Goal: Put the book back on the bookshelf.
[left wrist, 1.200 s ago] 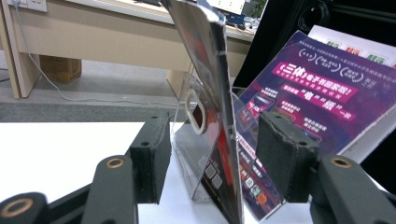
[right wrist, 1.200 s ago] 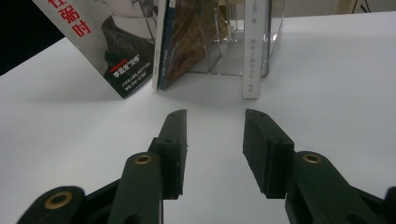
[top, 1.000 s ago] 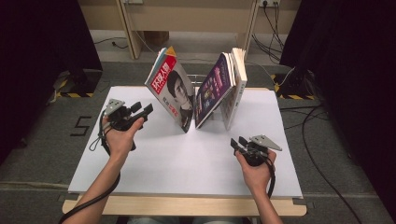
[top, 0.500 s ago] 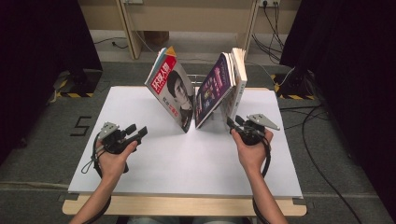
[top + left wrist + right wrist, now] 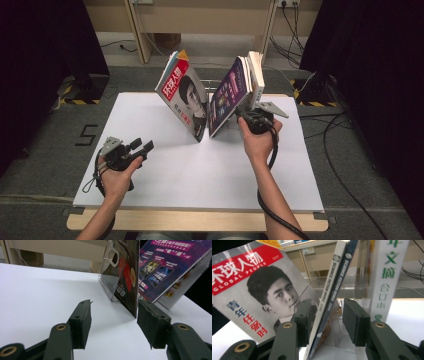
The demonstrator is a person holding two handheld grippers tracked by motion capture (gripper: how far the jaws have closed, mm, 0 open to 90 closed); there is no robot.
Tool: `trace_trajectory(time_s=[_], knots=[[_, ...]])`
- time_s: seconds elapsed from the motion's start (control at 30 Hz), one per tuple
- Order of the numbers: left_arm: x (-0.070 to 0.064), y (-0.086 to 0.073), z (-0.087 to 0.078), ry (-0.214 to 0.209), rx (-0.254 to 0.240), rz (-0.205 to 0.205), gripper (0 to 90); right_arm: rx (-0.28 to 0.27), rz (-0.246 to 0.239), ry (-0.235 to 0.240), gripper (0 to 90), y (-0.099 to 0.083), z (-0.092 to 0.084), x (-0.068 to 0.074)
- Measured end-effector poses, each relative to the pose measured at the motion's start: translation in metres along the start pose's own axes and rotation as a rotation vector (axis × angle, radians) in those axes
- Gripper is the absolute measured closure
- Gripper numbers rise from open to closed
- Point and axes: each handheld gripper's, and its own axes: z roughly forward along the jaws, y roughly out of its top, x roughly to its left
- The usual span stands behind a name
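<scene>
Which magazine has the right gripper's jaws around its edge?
The purple-covered magazine, leaning right; the right gripper straddles its edge. The red-titled one leans left, untouched.

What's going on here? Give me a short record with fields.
Setting: white table with a clear stand
Left stack: red-covered magazine leaning left
Right stack: purple-covered magazines leaning right
Right gripper: open, its jaws on either side of the purple-covered magazines' spines, not pressing
Left gripper: open, empty, low over the table
</scene>
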Motion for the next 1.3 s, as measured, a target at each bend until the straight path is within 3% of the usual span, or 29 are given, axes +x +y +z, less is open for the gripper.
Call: trace_trajectory(time_s=[0.3, 0.5, 0.73, 1.17, 1.3], knots=[[0.002, -0.002, -0.001, 0.004, 0.003, -0.007, 44.1, -0.006, 0.013, -0.049, 61.5, 0.006, 0.012, 0.007], [0.002, -0.002, 0.0, 0.004, 0.001, -0.004, 44.0, -0.009, 0.001, -0.088, 68.1, 0.01, 0.015, 0.007], [0.002, -0.002, 0.0, 0.007, 0.002, -0.007, 43.9, -0.007, 0.005, -0.095, 70.4, 0.013, 0.016, 0.011], [0.004, -0.002, -0.001, 0.012, 0.002, -0.007, 43.8, -0.019, -0.087, -0.094, 71.7, 0.016, 0.021, 0.032], [0.005, -0.002, -0.001, 0.014, -0.001, -0.005, 43.8, -0.031, -0.095, -0.086, 72.3, 0.015, 0.023, 0.038]])
